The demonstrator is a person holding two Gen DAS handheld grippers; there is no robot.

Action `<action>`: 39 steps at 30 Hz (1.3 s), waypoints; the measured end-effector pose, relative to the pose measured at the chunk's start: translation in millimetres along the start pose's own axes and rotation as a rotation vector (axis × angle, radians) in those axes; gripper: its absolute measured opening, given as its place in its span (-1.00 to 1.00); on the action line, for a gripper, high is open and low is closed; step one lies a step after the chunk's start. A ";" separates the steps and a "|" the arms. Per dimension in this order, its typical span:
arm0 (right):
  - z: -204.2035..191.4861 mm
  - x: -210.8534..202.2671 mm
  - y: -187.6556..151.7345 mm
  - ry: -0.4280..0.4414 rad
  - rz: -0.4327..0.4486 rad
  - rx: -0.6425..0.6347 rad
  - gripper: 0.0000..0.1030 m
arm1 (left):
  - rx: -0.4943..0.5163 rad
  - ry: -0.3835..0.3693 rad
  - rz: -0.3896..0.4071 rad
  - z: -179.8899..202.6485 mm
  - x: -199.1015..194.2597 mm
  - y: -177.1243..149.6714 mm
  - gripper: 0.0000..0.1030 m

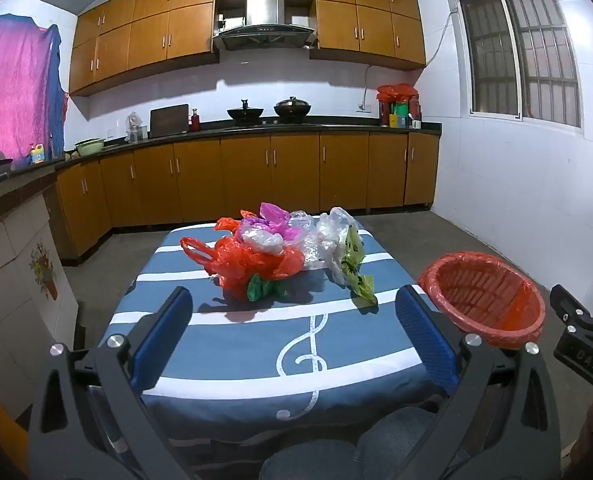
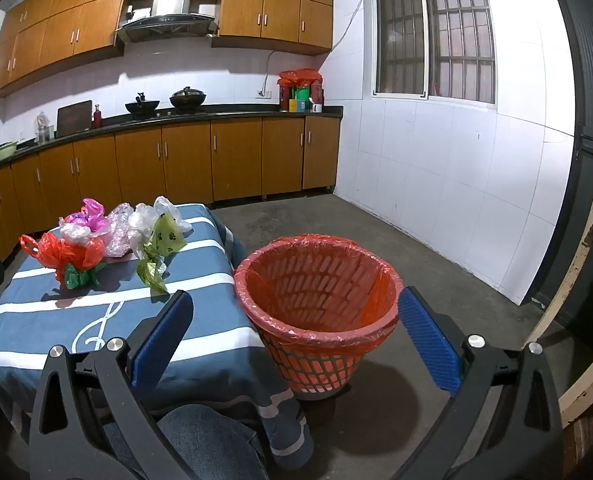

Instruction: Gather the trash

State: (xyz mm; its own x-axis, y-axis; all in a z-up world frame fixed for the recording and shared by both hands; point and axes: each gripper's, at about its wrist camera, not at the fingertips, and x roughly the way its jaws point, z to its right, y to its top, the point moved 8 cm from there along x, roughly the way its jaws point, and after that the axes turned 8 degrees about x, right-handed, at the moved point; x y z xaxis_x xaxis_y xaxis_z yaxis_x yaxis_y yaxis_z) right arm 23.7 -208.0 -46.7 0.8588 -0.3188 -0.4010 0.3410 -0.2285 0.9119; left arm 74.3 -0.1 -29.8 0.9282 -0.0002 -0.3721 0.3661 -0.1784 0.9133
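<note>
Left wrist view: left gripper [image 1: 292,300] wide, empty; right gripper [image 2: 296,304] too. Plastic bags [image 1: 280,248] mid-frame look light, soft, slippery. Pinch bunched folds; basket [image 2: 316,288] nearby.

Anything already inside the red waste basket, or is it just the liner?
Only the red plastic liner shows inside the waste basket; its mesh wall shows through it. No trash is visible in there, but the near rim hides the very bottom. The bags all lie on the table.

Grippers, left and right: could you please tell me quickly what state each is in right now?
Left gripper: open, holding nothing.
Right gripper: open, holding nothing.
</note>
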 end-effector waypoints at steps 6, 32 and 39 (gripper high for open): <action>0.0 -0.1 0.1 0.000 0.001 -0.001 0.97 | -0.001 -0.001 -0.001 0.5 -0.2 0.0 0.93; -0.1 1.1 -0.7 -0.001 -0.001 -0.002 0.97 | -0.006 -0.004 -0.005 0.0 0.2 -0.5 0.93; -0.4 1.5 -0.7 -0.001 -0.002 -0.003 0.97 | -0.007 -0.004 -0.006 0.0 0.3 -0.5 0.93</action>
State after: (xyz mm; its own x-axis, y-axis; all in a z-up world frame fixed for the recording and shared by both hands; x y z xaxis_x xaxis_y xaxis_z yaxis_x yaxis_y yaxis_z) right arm 24.9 -207.9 -47.9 0.8579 -0.3191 -0.4027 0.3436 -0.2265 0.9114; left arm 74.4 0.1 -30.4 0.9255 -0.0029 -0.3787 0.3726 -0.1716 0.9120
